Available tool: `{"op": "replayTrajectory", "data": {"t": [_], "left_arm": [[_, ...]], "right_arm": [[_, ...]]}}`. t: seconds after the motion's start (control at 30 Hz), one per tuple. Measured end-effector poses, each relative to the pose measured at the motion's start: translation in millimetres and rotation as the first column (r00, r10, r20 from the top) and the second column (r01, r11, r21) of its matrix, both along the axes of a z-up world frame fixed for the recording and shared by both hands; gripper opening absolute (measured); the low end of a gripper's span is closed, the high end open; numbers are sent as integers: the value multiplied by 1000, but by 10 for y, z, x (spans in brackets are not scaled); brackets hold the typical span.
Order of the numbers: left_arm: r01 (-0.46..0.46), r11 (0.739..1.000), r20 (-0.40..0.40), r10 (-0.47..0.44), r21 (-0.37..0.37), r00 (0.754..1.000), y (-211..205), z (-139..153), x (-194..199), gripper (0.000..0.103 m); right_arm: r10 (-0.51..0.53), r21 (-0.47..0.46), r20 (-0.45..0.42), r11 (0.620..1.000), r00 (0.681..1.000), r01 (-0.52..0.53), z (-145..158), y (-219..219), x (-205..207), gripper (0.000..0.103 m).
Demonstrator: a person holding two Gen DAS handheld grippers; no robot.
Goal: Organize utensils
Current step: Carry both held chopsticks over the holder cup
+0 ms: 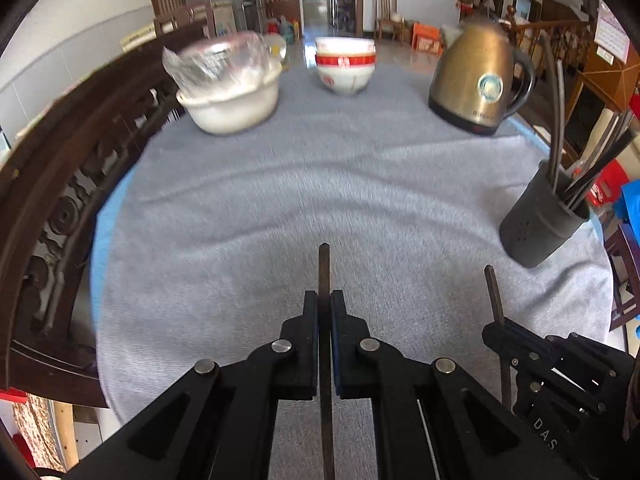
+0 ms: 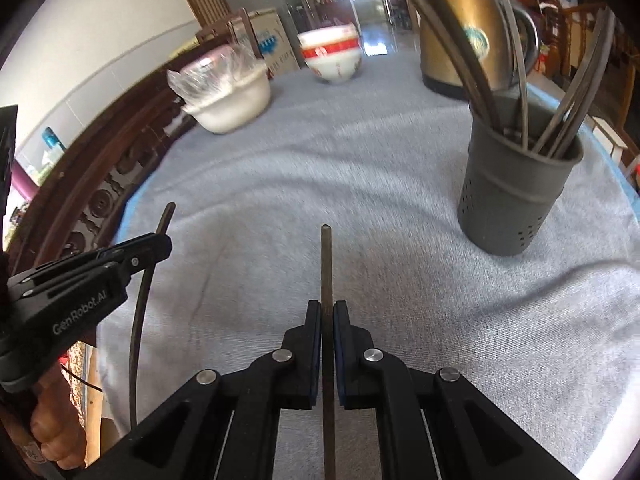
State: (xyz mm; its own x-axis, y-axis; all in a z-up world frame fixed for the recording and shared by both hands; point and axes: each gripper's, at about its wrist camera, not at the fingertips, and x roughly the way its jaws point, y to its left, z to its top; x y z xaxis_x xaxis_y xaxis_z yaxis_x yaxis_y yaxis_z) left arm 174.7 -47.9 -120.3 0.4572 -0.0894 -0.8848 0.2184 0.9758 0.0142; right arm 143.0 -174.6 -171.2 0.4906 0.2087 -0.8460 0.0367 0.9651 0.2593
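My left claw (image 1: pixel 325 300) is clenched on a dark chopstick (image 1: pixel 324 276), whose squared tip pokes up past the pads at lower centre of the left wrist view. My right claw (image 2: pixel 327 309) grips a second chopstick (image 2: pixel 326 268) the same way — upright between the pads, tip just above them, the grey cloth behind it. Each claw shows in the other's view: the right one (image 1: pixel 496 330) at the lower right of the left wrist frame, the left one (image 2: pixel 160 242) at the left edge of the right wrist frame, each with its stick.

The dark grey utensil holder (image 2: pixel 516 184) stands on the desk (image 2: pixel 360 184) at the right of the right wrist frame, with several chopsticks (image 2: pixel 568 120) leaning in it. Along the far edge — upper part of the frame — sit a white bowl covered in plastic wrap (image 1: pixel 228 92), stacked red-and-white bowls (image 1: pixel 346 66) and a brass-coloured kettle (image 1: pixel 476 80). A hand (image 2: pixel 56 428) shows at lower left.
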Motion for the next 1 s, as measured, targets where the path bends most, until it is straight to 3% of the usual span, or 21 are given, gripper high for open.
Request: {"op": "replayTrajectory", "data": {"t": [0.33, 0.63, 1.0], "left_arm": [[-14, 1000, 116, 17, -23, 993, 87, 472, -132, 6], [-17, 998, 198, 29, -62, 980, 94, 856, -253, 6], [-40, 994, 269, 67, -105, 961, 51, 1141, -298, 6]], "right_arm": [[2, 43, 134, 999, 991, -8, 412, -36, -183, 6], [-11, 97, 278, 995, 961, -17, 869, -123, -343, 6], [-43, 128, 356, 992, 934, -4, 1107, -213, -452, 6]]}}
